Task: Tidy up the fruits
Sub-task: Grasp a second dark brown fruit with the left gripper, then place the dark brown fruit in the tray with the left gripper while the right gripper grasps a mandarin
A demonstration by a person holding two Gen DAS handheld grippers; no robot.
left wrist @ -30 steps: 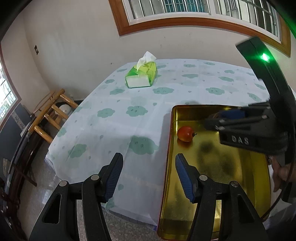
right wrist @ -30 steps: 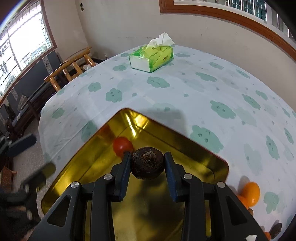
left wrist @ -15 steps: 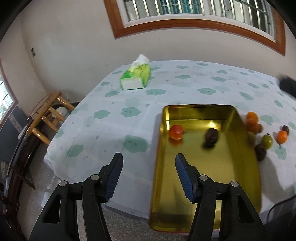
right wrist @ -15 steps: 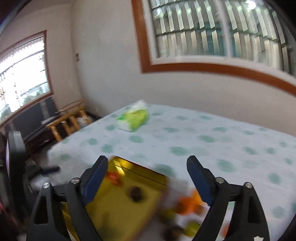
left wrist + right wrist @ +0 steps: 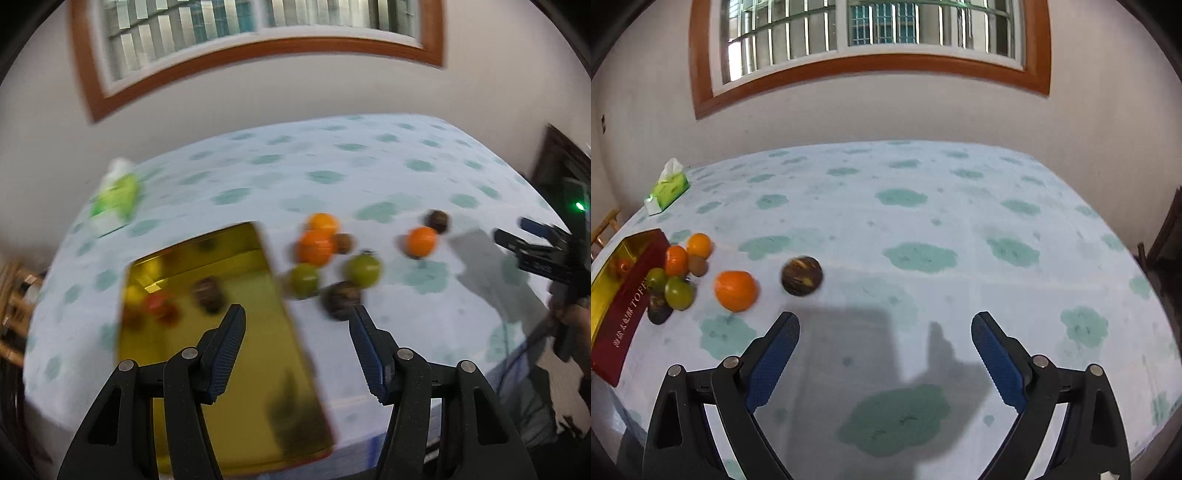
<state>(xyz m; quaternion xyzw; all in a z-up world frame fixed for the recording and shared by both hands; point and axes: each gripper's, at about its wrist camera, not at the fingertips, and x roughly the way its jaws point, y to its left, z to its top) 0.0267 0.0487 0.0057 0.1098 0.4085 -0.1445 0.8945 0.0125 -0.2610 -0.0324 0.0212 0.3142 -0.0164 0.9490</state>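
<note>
- Gold tray (image 5: 236, 398) with dark red outer walls, near the table edge, holds a red fruit (image 5: 157, 302) and a dark brown one (image 5: 208, 293).
- Beside it lie loose fruits: three orange (image 5: 735, 290), two green (image 5: 679, 293), several dark brown (image 5: 802, 276), one apart.

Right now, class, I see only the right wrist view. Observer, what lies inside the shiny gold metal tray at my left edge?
Observer: A small red fruit and a round dark brown fruit lie on the floor of the gold metal tray.
Operator: Where is the left gripper?
Observer: The left gripper hangs above the tray's right rim, jaws open, nothing between them.
Operator: Any fruit near it?
Observer: A second dark brown fruit, on the cloth, appears just beyond its right fingertip.
</note>
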